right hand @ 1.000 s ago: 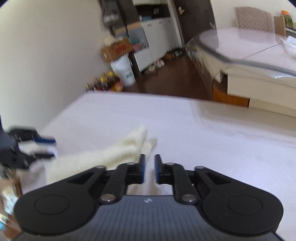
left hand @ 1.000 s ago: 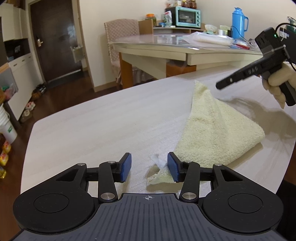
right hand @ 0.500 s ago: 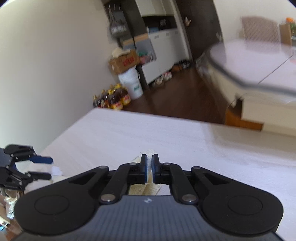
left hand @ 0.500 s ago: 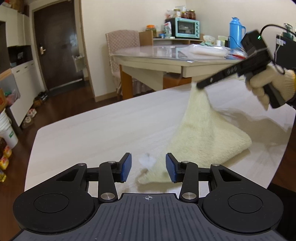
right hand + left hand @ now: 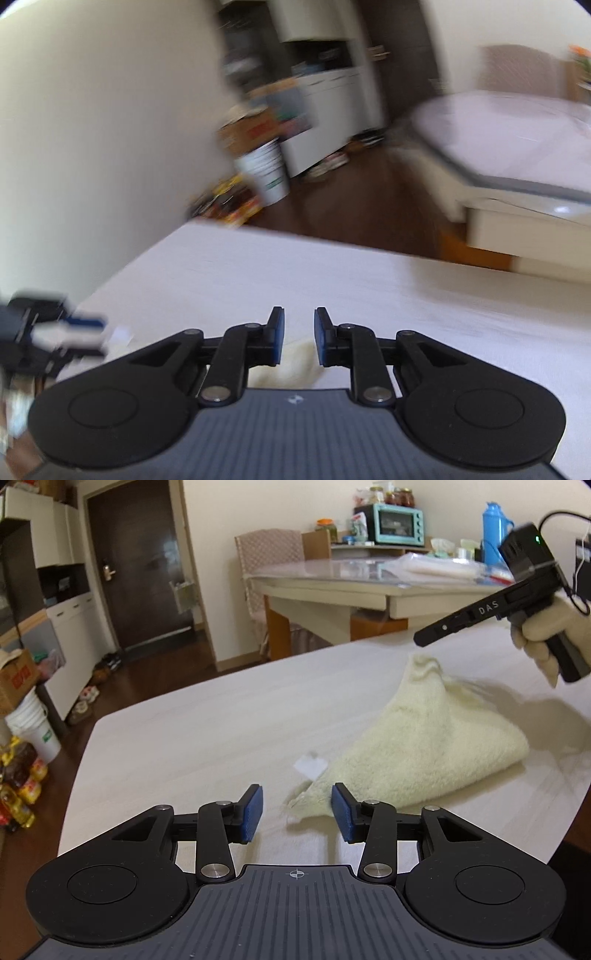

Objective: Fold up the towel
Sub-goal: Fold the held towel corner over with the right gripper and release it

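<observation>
the towel (image 5: 417, 749), pale cream and fluffy, lies on the white table (image 5: 207, 731) in a rumpled triangular heap, one corner peaked up toward the far side and another corner trailing to the near edge. a small white tag (image 5: 309, 765) sticks out beside that near corner.

the left gripper (image 5: 295, 812) hovers low over the table with its blue pads spread apart; the near towel corner sits between them, closer to the right pad, but neither pad presses on it.

the right gripper (image 5: 298, 334) is held by a hand in a pale glove (image 5: 546, 642) above the peaked corner, clear of the cloth. its jaws are opening, with nothing clamped between them; a bit of towel shows below and behind the pads in the right wrist view, which is smeared by motion. the letters "das" are printed in white on its black side.

in the room behind: a teal toaster oven (image 5: 397, 523), a blue thermos (image 5: 495, 531), and a cardboard box (image 5: 18, 675) with red print too small to read.
</observation>
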### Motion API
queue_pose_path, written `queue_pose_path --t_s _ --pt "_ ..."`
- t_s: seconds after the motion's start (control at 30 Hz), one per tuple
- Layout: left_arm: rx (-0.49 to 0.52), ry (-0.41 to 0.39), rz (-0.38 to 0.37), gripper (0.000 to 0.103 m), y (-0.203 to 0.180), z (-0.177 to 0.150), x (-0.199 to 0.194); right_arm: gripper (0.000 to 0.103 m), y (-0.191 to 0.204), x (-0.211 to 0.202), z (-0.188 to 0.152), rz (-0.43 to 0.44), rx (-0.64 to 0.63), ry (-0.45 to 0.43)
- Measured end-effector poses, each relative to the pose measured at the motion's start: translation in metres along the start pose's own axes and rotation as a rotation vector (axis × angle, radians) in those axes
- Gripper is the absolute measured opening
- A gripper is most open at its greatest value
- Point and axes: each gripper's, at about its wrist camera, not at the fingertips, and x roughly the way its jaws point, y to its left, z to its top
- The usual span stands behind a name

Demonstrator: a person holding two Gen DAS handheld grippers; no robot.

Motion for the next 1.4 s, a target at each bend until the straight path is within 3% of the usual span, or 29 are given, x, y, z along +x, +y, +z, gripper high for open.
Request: queue_pose_path --t_s 0.17,0.4,0.63,0.73,0.83,0.9,1.03,1.17,1.23,1.4 --pt "0.014 0.001 0.027 0.048 -0.004 -0.001 0.003 0.017 0.025 0.034 0.001 -0.06 -0.257 0.154" --pt "0.055 0.003 0.013 0.047 -0.001 0.017 0.027 0.017 0.032 0.015 -0.008 -0.132 -0.269 0.214" --pt "0.049 0.021 -0.074 0.044 -0.003 0.047 0.062 0.017 0.02 -0.036 -0.045 -0.242 -0.115 0.152" --pt "0.028 0.029 -0.059 0.043 -0.009 0.052 0.065 0.018 0.016 -0.048 -0.05 -0.239 -0.081 0.121" --pt "-0.034 0.044 -0.026 0.047 -0.012 0.051 0.055 0.029 0.018 -0.067 -0.053 -0.245 -0.039 0.039" --pt "-0.083 0.053 0.001 0.056 -0.017 0.048 0.045 0.041 0.018 -0.081 -0.056 -0.247 -0.017 0.007" --pt "-0.176 0.045 0.005 0.064 -0.029 0.038 0.026 0.041 0.031 -0.099 -0.069 -0.233 0.027 -0.023" --pt "-0.172 0.014 0.009 0.066 -0.051 0.04 0.015 0.041 0.048 -0.097 -0.079 -0.216 0.026 -0.033" --pt "-0.16 0.02 0.007 0.072 -0.063 0.04 0.011 0.041 0.064 -0.096 -0.087 -0.208 0.018 -0.031" --pt "-0.166 0.053 0.025 0.078 -0.084 0.032 0.004 0.047 0.09 -0.108 -0.107 -0.263 0.007 -0.023"
